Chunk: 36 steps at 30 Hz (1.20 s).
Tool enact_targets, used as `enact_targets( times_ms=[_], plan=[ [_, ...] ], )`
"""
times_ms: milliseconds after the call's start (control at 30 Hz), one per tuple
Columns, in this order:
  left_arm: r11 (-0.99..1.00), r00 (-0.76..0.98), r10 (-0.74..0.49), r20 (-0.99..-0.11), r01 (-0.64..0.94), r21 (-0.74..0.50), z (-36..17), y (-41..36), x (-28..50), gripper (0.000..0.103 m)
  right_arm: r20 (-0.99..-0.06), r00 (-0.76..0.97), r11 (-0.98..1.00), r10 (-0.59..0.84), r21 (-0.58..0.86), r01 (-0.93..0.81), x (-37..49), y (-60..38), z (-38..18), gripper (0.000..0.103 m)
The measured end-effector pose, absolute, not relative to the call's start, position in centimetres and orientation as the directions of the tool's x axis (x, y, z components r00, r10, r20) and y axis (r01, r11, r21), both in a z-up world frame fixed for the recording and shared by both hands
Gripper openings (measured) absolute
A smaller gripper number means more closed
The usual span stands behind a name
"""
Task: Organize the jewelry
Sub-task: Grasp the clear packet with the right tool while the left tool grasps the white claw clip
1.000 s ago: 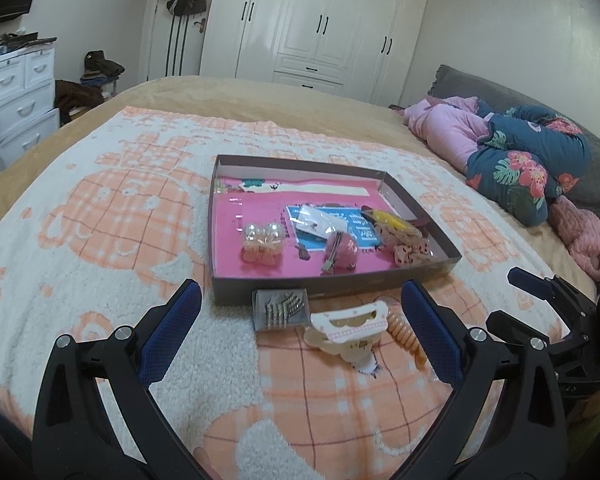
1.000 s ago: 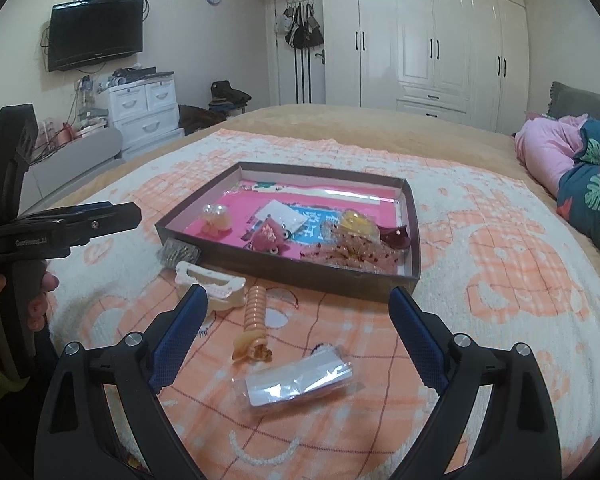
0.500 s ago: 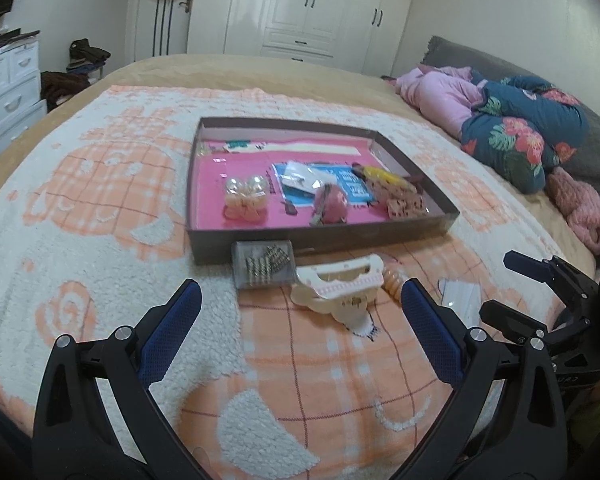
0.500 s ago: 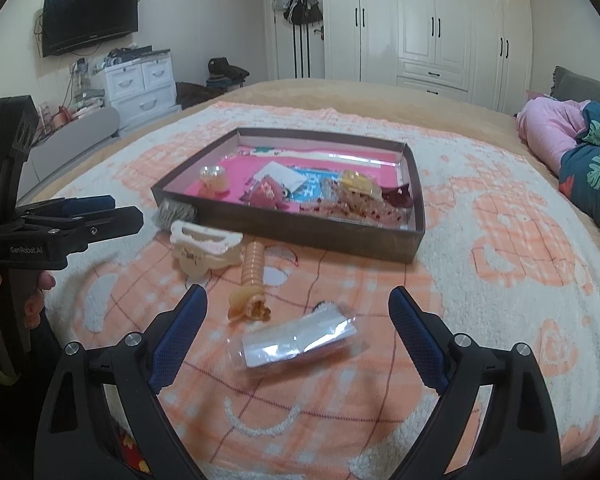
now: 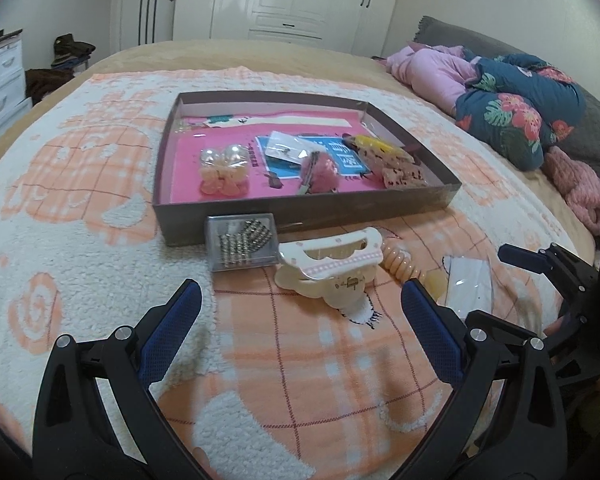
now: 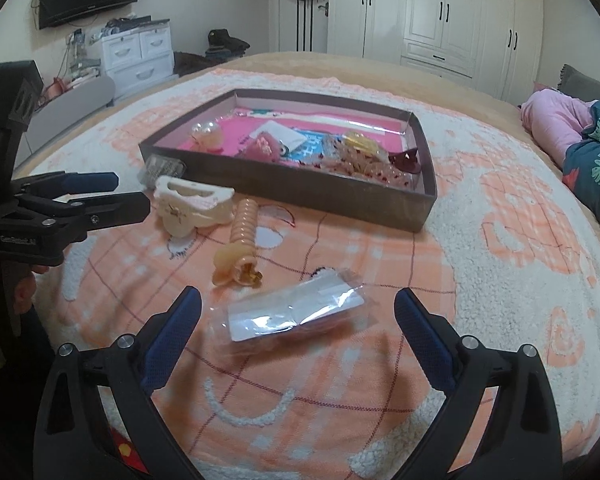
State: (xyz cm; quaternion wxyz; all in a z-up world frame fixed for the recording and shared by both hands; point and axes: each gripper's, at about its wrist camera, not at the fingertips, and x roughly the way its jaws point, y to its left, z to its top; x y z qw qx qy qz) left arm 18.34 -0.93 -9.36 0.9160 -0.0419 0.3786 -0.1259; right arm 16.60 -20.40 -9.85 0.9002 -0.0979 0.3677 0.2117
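A shallow brown box with a pink floor holds several hair pieces and packets. In front of it on the blanket lie a clear case of dark clips, a cream claw clip, a peach spiral hair tie and a clear plastic packet. My left gripper is open, hovering just short of the claw clip. My right gripper is open, its fingers wide on either side of the packet without touching it.
Folded pink and floral bedding lies at the right of the bed. White wardrobes and a white drawer unit stand behind. A hand holds the left gripper at the left edge.
Both grippers have sunk toward the blanket and tilted further down. The items in front of the box now look larger and nearer, and the packet lies between the right fingers.
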Motion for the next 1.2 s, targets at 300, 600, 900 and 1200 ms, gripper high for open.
enact_targets(
  times_ms=[300, 600, 900, 1200],
  plan=[
    [0.963, 0.665, -0.265, -0.698, 0.216, -0.160, -10.3, -2.0, 19.4, 0.091, -0.724, 0.626, 0.892, 0.288, -0.035, -0.451, 17.7, -20.5, -11.0, 0.094],
    [0.962, 0.655, -0.268, -0.707, 0.216, -0.165, -10.7, -2.8, 20.3, 0.091, -0.738, 0.616, 0.899, 0.277, -0.027, -0.436, 18.6, -20.8, -11.5, 0.088],
    [0.955, 0.639, -0.291, -0.712, 0.234, -0.181, -10.9, -3.5, 20.7, 0.074, -0.741, 0.610, 0.902, 0.281, -0.013, -0.432, 19.1, -21.1, -11.7, 0.066],
    [0.959, 0.630, -0.277, -0.726, 0.226, -0.170, -11.1, -4.0, 21.1, 0.050, -0.736, 0.619, 0.929, 0.275, 0.037, -0.368, 20.0, -22.6, -11.3, 0.045]
  ],
)
